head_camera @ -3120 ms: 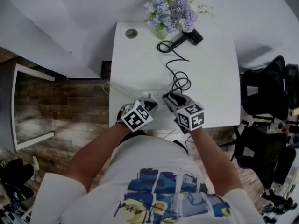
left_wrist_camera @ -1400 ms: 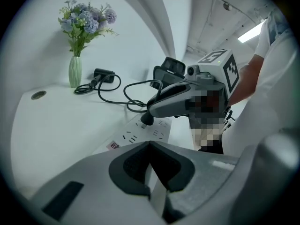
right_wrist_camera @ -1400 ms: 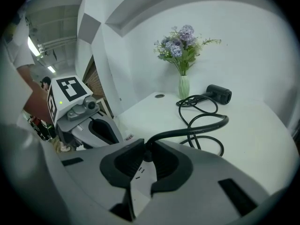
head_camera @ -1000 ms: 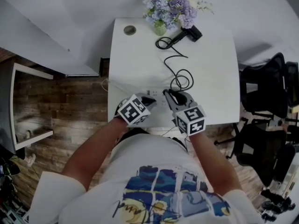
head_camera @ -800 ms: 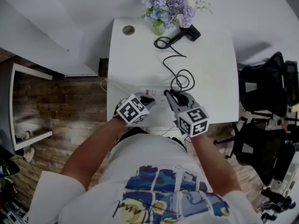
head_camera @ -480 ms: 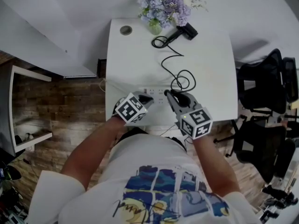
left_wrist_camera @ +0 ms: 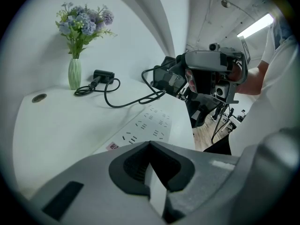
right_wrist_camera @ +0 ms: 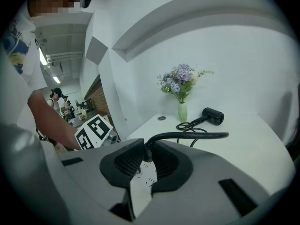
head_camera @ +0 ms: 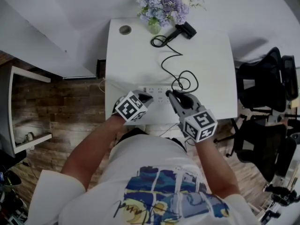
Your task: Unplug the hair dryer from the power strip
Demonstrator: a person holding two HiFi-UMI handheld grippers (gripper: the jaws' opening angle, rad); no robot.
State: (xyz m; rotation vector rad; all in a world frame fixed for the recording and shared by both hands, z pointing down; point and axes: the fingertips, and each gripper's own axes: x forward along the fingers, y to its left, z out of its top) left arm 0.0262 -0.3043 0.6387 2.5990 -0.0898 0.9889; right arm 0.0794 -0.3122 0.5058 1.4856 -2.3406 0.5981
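Observation:
A white power strip (head_camera: 158,91) lies near the white table's front edge. My left gripper (head_camera: 146,97) is shut on its near end, and the strip (left_wrist_camera: 147,125) runs away from the jaws with its sockets empty. My right gripper (head_camera: 172,95) is shut on the black plug (right_wrist_camera: 143,152), held clear above the strip (right_wrist_camera: 147,173). In the left gripper view the right gripper (left_wrist_camera: 176,81) hangs over the strip's far end. The black cord (head_camera: 171,60) coils and runs back to the black hair dryer (head_camera: 185,29), which lies by the vase.
A green vase of purple flowers (head_camera: 164,6) stands at the table's back edge, with a round grommet (head_camera: 124,30) at the back left corner. Black office chairs (head_camera: 262,88) stand to the right of the table. A white frame (head_camera: 18,107) stands on the wooden floor at left.
My right gripper has risen and drawn back toward the person with the plug in it, lifting the cord. The left gripper has stayed on the strip.

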